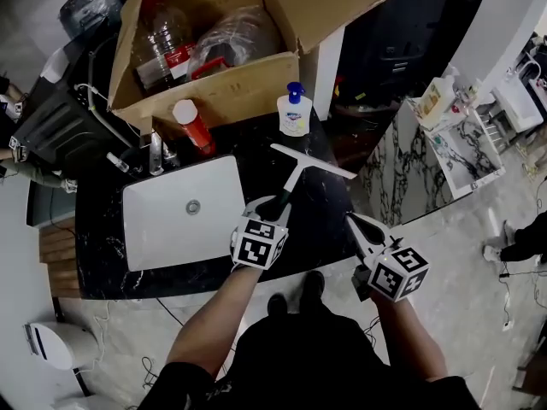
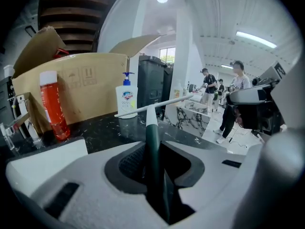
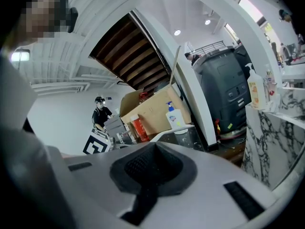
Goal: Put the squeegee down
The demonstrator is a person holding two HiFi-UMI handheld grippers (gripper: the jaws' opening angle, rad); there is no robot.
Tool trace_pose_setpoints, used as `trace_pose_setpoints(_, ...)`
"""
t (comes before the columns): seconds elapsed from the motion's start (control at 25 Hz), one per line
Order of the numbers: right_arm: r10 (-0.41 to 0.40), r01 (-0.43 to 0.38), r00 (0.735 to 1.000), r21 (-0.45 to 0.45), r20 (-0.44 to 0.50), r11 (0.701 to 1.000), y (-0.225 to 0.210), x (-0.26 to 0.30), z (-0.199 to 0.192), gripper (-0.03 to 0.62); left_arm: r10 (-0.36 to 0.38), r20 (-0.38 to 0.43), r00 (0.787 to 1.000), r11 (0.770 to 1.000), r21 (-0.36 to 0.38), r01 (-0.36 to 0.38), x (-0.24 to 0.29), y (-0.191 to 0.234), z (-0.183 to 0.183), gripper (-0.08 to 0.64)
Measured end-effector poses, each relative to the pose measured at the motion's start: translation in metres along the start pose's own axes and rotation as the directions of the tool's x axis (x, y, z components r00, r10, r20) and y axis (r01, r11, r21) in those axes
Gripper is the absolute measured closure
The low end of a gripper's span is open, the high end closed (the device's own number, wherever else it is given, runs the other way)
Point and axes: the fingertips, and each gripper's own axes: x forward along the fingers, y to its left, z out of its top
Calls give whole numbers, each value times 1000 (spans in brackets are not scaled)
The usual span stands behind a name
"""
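- Left gripper [image 1: 273, 207] has the squeegee [image 1: 298, 172] by its dark green handle, jaws partly apart and clamped on it
- Squeegee sits low over the black counter [image 1: 320, 229], just right of the sink [image 1: 154, 229], its white blade out front and pointing toward the soap bottle [image 1: 294, 112]; can't tell whether the blade touches the stone
- Right gripper [image 1: 353, 222] is off the counter's right corner, jaws pressed together with nothing between them
- Cardboard box [image 1: 224, 90] stands open at the back of the counter; inside there's a clear plastic bottle [image 1: 162, 45] with a red label and a crumpled clear bag [image 1: 236, 34]
- Red bottle [image 1: 193, 125] with a white cap stands outside the box, just in front of it, by the tap
- Soap bottle is on the counter at the box's right front corner, not in the box
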Motion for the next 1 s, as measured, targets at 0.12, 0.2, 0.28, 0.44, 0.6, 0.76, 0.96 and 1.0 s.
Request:
trace_pose_setpoints(0.12,1,-1,1000,15,-12,1000,-4,3,-5,586,0,-44,999,1000,18,1,12,0,-8,455)
trace_pose_setpoints(0.2,2,-2,1000,22,-18,1000,-6,4,-8,586,-3,-76,997,999,39,6,19,-2,-13,454)
trace_pose_setpoints(0.28,3,-3,1000,26,-20,1000,-8,6,-9,586,6,-107,994,998,66,1,27,-1,-20,454)
trace_pose_setpoints(0.44,4,-3,1000,31,-24,1000,-10,7,-9,586,20,-158,987,995,96,-5,37,2,-31,454)
trace_pose_setpoints(0.6,5,-4,1000,32,-25,999,-11,7,-9,586,29,-181,983,990,141,-3,42,3,-34,454)
trace_pose_setpoints(0.76,6,-5,1000,34,-29,999,-8,8,-10,586,23,-222,975,984,176,17,47,5,-45,454)
trace_pose_setpoints(0.96,3,-2,999,38,-35,999,-7,8,-14,586,-24,-215,976,993,109,48,45,2,-46,453)
trace_pose_setpoints(1.0,2,-1,999,39,-35,999,-7,8,-15,586,-29,-212,977,993,107,53,44,2,-45,448)
